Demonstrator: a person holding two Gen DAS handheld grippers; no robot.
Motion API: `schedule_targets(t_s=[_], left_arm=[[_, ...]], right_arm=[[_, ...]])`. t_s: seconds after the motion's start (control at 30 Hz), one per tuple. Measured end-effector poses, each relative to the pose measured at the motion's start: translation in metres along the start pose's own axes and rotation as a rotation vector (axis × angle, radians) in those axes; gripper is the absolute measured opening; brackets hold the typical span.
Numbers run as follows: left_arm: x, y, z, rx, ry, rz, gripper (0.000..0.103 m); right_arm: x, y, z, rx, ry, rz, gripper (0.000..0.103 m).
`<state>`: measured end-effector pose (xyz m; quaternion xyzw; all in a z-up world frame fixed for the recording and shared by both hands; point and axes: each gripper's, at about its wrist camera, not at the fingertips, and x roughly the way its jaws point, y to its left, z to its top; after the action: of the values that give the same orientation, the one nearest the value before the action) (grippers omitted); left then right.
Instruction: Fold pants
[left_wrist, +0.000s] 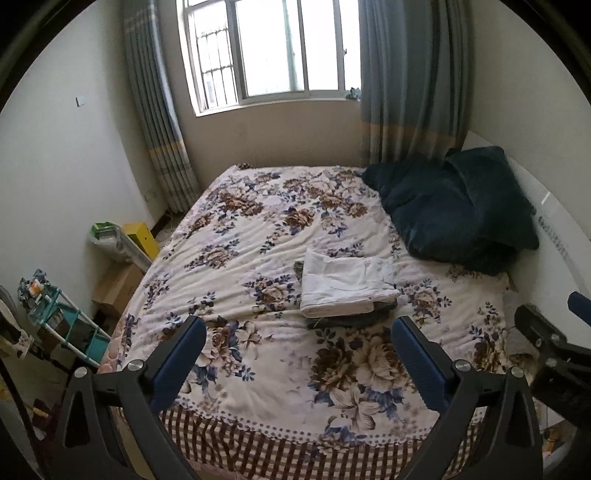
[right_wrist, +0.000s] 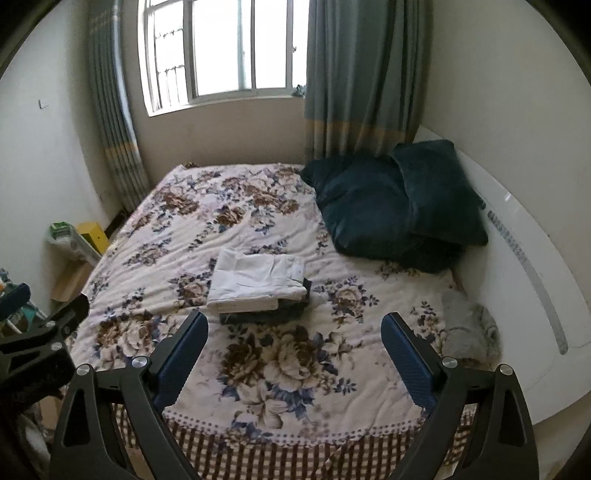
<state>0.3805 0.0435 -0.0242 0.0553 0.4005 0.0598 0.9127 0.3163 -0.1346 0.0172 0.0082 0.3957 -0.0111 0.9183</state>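
Folded white pants (left_wrist: 343, 286) lie on top of a folded dark garment (left_wrist: 351, 318) in the middle of the floral bed (left_wrist: 240, 258). The same stack shows in the right wrist view, white pants (right_wrist: 255, 282) over the dark garment (right_wrist: 266, 315). My left gripper (left_wrist: 299, 332) is open and empty, held above the bed's near edge, short of the stack. My right gripper (right_wrist: 293, 328) is open and empty, also near the front edge, just in front of the stack. A crumpled grey garment (right_wrist: 467, 330) lies at the bed's right side.
Dark blue pillows (right_wrist: 399, 210) are piled at the back right against a white headboard (right_wrist: 524, 258). Window and curtains (left_wrist: 406, 81) stand behind the bed. Boxes, a yellow box (left_wrist: 142, 236) and a teal rack (left_wrist: 70, 325) stand on the floor to the left.
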Motion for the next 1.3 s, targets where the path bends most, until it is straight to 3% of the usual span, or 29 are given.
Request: schedule_targets(t_s=[0.37,1.3], left_arm=[[0.044,-0.002,0.008,0.006,0.062,0.015,0.103],[0.051,-0.004,0.008,-0.014,0.061,-0.001,0.103]], right_arm=[[0.066,-0.006,0.011,0.007,0.080,-0.038,0.097],[0.072,0.008,0.005,-0.014,0.076,-0.004,0.098]])
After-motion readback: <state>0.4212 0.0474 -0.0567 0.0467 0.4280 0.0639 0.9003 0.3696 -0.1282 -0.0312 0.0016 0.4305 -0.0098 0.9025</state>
